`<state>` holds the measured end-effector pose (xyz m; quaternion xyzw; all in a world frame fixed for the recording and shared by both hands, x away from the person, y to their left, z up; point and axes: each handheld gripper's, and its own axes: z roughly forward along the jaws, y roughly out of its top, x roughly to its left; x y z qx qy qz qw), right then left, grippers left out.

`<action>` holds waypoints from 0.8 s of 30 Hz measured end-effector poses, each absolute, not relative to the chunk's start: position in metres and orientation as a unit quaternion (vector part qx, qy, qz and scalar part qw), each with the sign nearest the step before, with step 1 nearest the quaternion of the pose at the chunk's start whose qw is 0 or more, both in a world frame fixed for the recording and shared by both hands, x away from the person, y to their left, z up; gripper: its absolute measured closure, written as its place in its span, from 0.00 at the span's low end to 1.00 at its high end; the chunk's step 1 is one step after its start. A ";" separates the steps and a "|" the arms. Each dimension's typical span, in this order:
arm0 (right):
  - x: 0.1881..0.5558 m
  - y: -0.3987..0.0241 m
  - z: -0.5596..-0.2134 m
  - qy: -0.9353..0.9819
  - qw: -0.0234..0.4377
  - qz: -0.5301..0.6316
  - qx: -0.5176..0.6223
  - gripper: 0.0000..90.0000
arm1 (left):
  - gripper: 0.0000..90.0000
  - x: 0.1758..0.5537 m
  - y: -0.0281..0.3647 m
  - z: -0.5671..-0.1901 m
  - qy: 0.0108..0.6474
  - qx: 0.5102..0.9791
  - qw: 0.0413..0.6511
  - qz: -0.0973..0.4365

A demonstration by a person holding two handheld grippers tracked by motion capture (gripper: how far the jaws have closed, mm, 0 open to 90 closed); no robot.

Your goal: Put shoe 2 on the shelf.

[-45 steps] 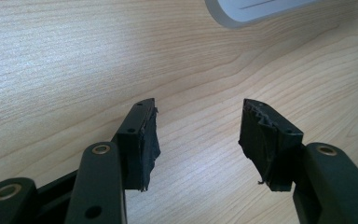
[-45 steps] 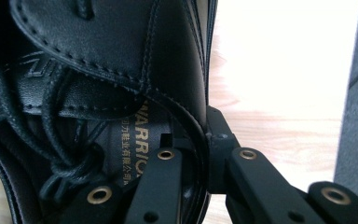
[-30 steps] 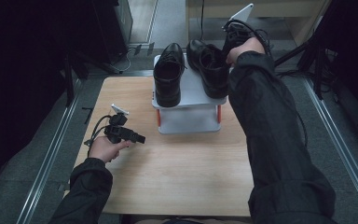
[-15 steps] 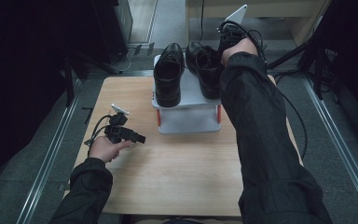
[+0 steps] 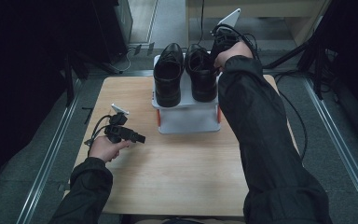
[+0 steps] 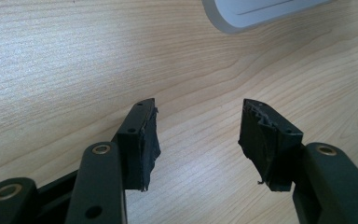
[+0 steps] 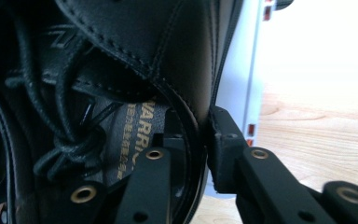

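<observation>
Right black dress shoe [image 5: 202, 74] sitting on white stand [image 5: 186, 119] at twelve o'clock; right gripper [image 7: 205, 140] jaws, just easing apart, straddling its collar, risking snagging and tipping it; left gripper [image 6: 196, 135] idling wide, empty.

Light wooden table [image 5: 182, 172], grain running across, set on a grey floor [image 5: 42, 154] between metal rails. At its far edge, a pale grey box [image 5: 186, 116] with orange clips at the sides, standing directly on the wood. On the box lid, two black lace-up shoes [image 5: 168, 74] side by side, toes toward the near side. Near left part of the table bare under the left hand [image 5: 103, 148].
</observation>
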<state>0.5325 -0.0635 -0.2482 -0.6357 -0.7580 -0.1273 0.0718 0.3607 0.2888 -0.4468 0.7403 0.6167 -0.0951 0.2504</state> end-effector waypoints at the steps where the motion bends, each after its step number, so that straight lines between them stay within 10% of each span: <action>1: 0.531 -0.061 -0.249 -0.761 0.074 -0.127 -0.632 0.86 | 0.51 0.361 0.289 -0.447 0.617 0.740 0.250 -0.096; 24: 0.520 -0.057 -0.258 -0.773 0.088 -0.139 -0.613 0.79 | 0.51 0.361 0.288 -0.447 0.616 0.742 0.246 -0.097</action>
